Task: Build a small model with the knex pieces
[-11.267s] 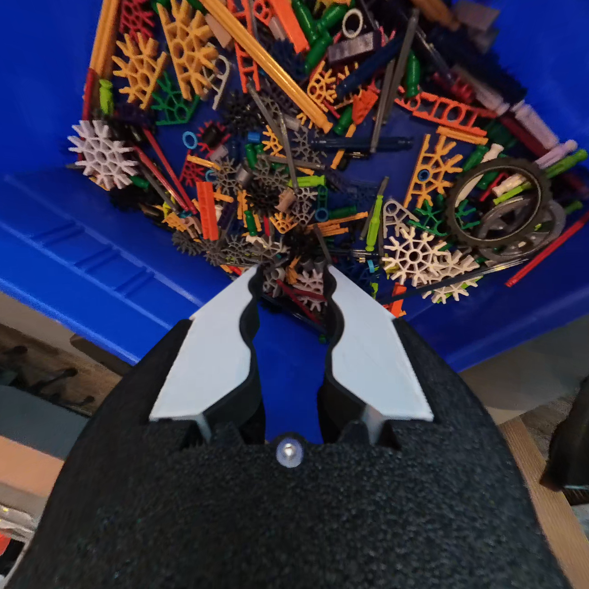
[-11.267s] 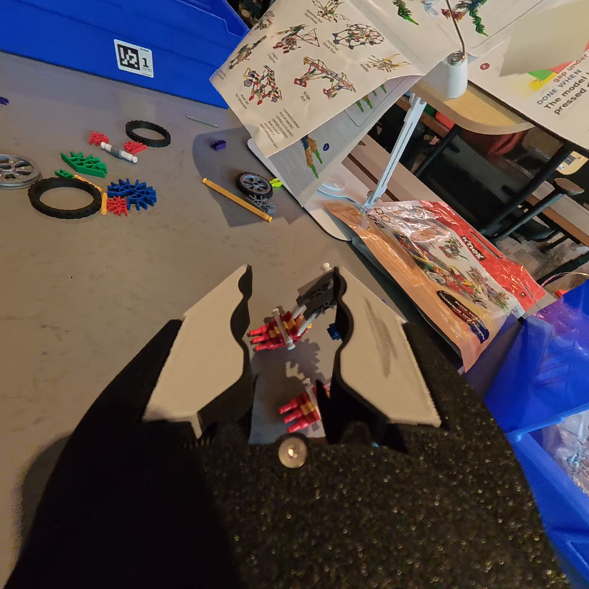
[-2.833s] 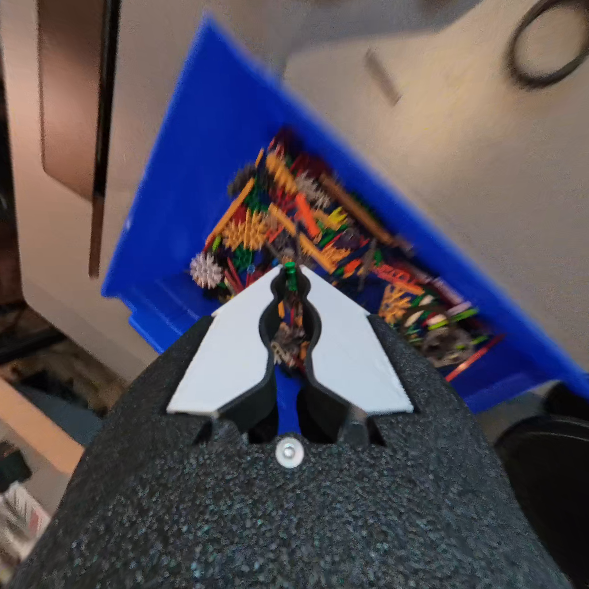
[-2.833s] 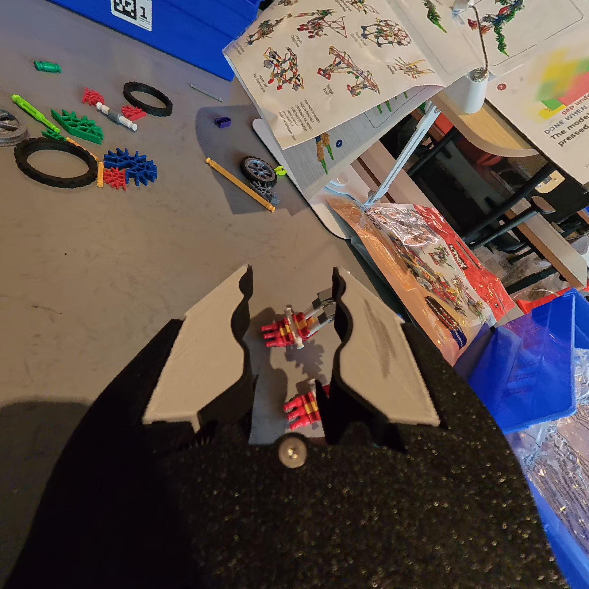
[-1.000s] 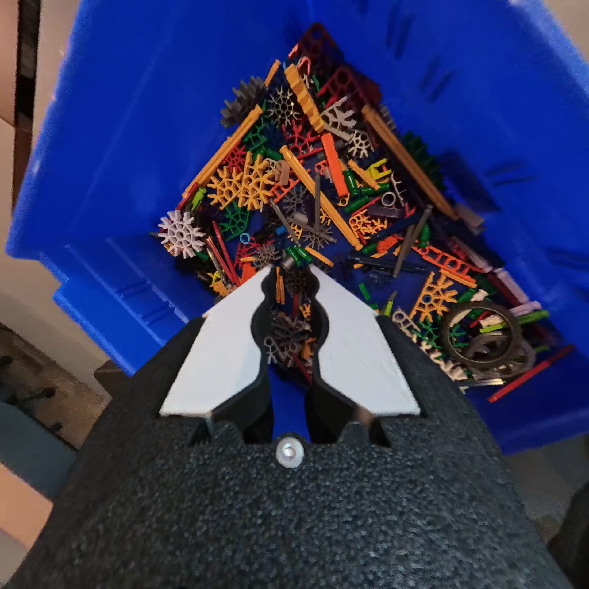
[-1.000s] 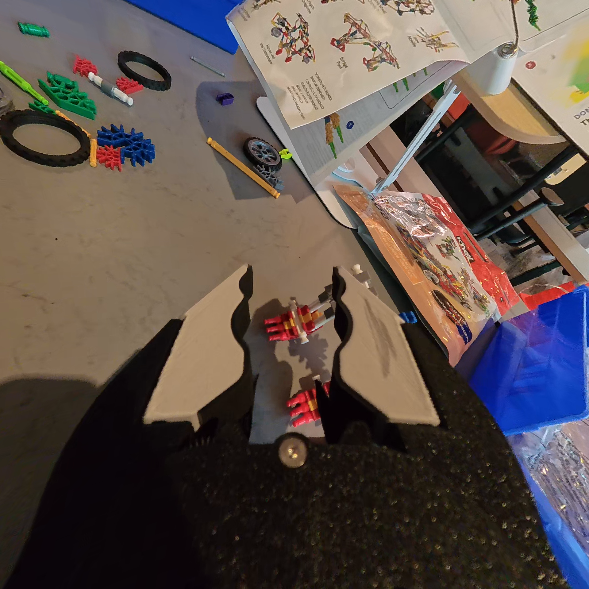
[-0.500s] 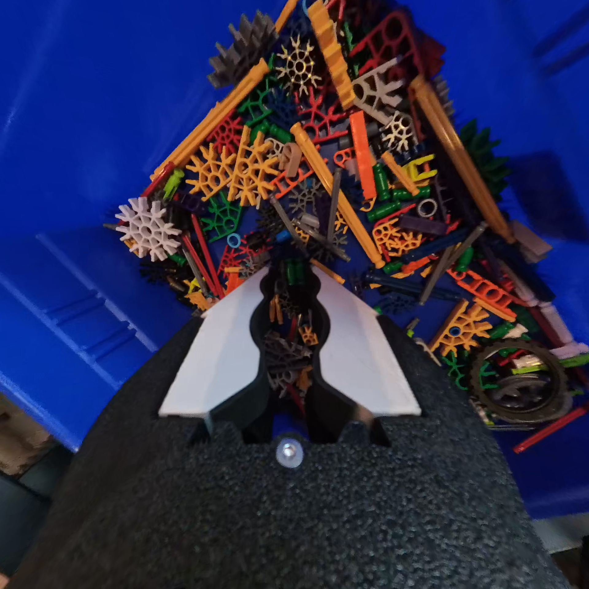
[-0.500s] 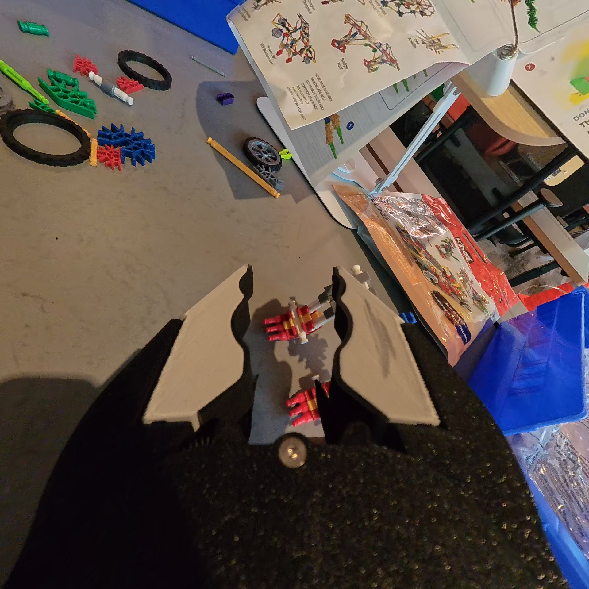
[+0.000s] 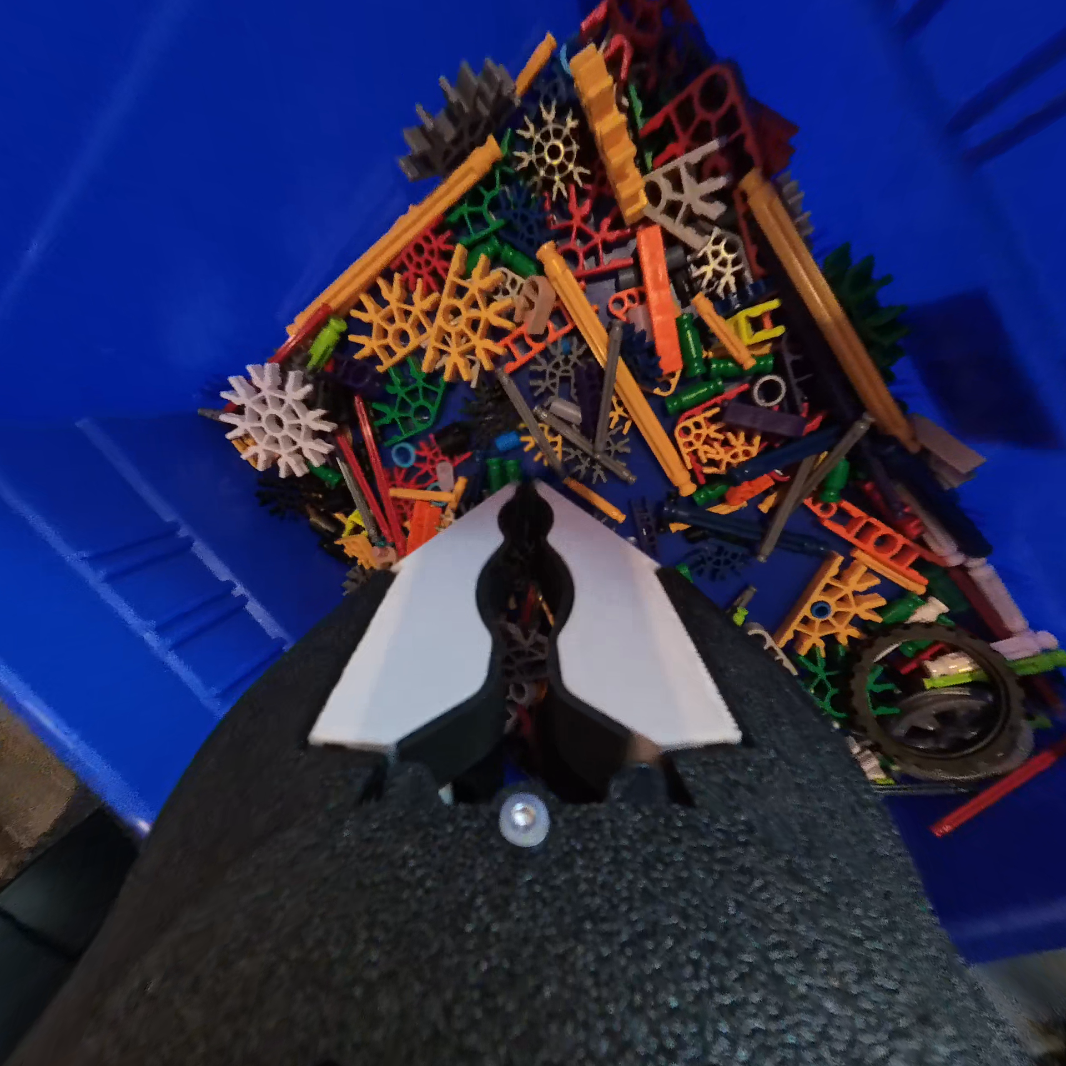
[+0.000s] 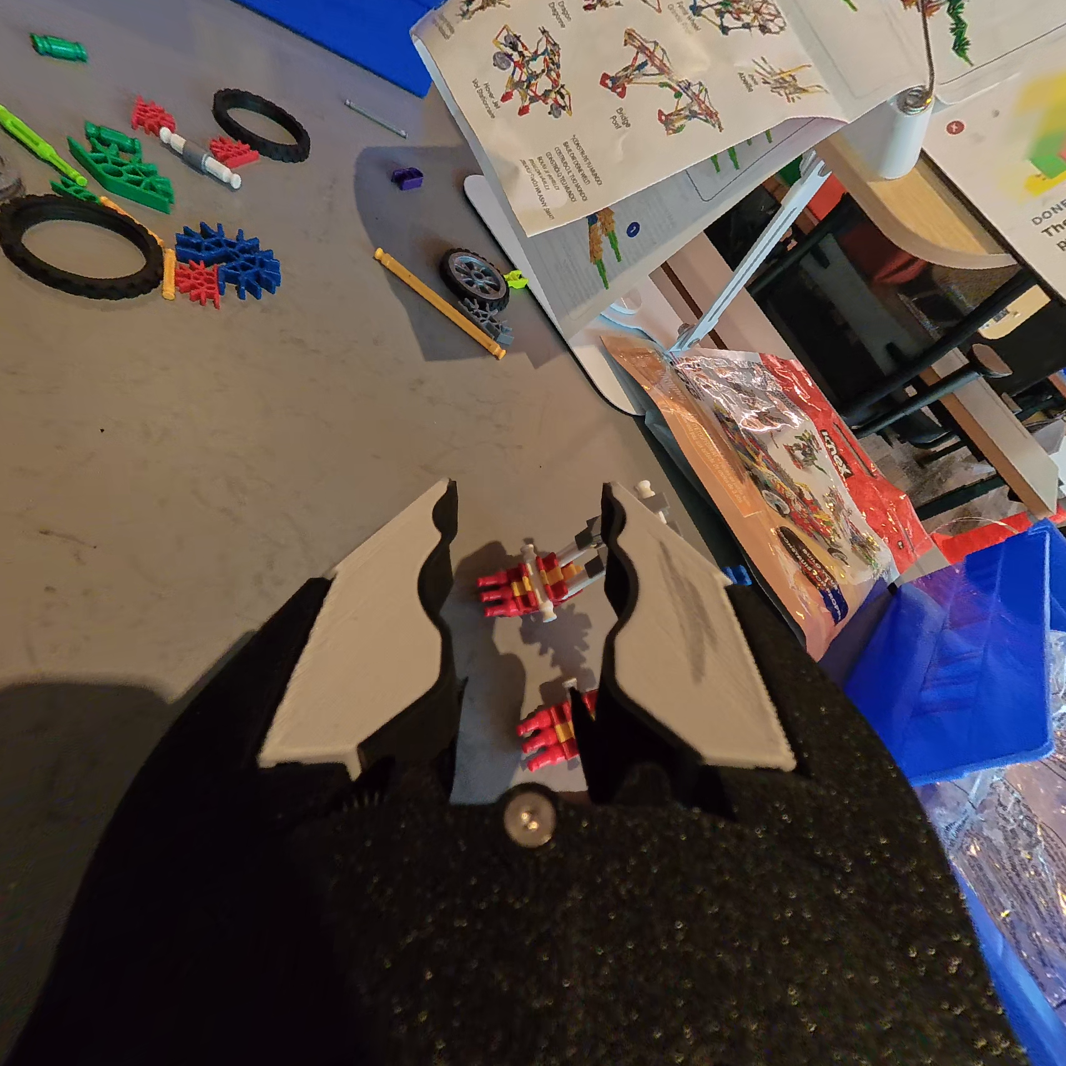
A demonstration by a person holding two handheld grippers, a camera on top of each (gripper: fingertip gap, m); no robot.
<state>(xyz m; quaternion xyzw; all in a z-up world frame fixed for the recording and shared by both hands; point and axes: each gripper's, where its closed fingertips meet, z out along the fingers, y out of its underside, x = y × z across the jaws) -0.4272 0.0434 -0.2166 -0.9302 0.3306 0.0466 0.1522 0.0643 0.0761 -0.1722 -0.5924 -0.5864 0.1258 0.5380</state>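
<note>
My left gripper [image 9: 526, 490] is down inside a blue bin [image 9: 173, 231], its tips on a pile of coloured rods and connectors [image 9: 605, 346]. The jaws stand together; I see no piece clearly held between them. Two short green rods [image 9: 502, 470] lie just beyond the tips. My right gripper [image 10: 528, 496] is open above a grey table [image 10: 231, 432]. A small red, yellow and white assembly [image 10: 530, 582] lies between its fingers, apart from both. A second red cluster [image 10: 548, 735] shows lower, partly hidden by the right finger.
In the bin lie a white snowflake connector [image 9: 277, 418] and a black tyre on a grey wheel [image 9: 937, 701]. On the table: a large black tyre [image 10: 81, 245], blue connectors [image 10: 231, 256], a yellow rod [image 10: 438, 303], instruction sheets [image 10: 605, 98], a parts bag [image 10: 779, 461], another blue bin [image 10: 952, 652]. Tip to tip, the grippers are about 50 cm apart. My left gripper is the nearer one to the white snowflake connector [image 9: 277, 418]: about 9 cm, against 55 cm.
My left gripper has gone deeper into the bin and its jaws have closed from a narrow gap to together. The right gripper has hardly moved.
</note>
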